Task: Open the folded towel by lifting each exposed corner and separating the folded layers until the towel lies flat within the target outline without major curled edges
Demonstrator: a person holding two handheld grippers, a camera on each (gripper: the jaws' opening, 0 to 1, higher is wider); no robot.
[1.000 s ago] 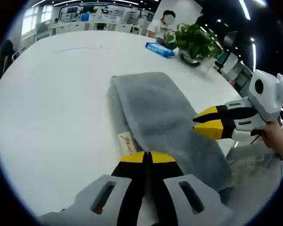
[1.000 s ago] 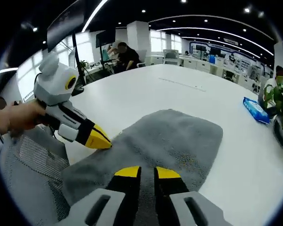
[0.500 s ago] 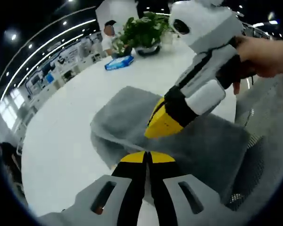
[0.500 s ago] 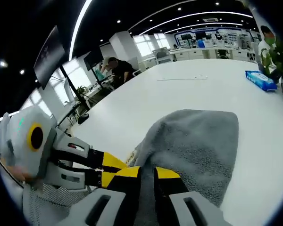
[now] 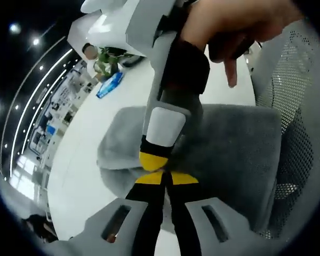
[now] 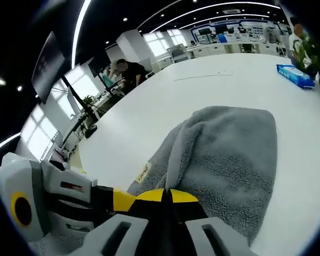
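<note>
In the left gripper view, the left tool [image 5: 165, 178] rises from the bottom with its yellow-tipped jaws pressed together, their tips meeting on the near edge of the grey towel [image 5: 229, 144]. Whether a layer of cloth is pinched between them cannot be told. The towel lies folded on the white counter [image 5: 77, 160], its thick folded edge turned toward the counter's open side. The right tool [image 5: 153, 160] comes down from above, held by a hand [image 5: 240, 26], and its yellow tip sits on the towel just beside the left tool's tips, nearly touching them. Past the towel, a blue packet [image 5: 109, 85] lies on the counter, with a potted plant [image 5: 108, 55] just beyond it. A grey mesh chair back [image 5: 304, 101] stands on the other side of the towel from the counter's open stretch.

In the right gripper view, the right tool [image 6: 165, 194] has its jaws closed, the yellow tips together at the towel's [image 6: 229, 160] near corner; a grip on the cloth cannot be made out. The towel spreads away from the tool across the counter [image 6: 149, 106], with a raised fold running along one side and a small pale label [image 6: 143, 172] at the edge near the tool. The left tool [image 6: 117, 201] lies right against the right tool's tips at that corner; its jaws look closed. Beyond the towel, the blue packet [image 6: 295, 76] rests on the counter. Farther off, a person [image 6: 125, 72] in dark clothes bends over a desk.
</note>
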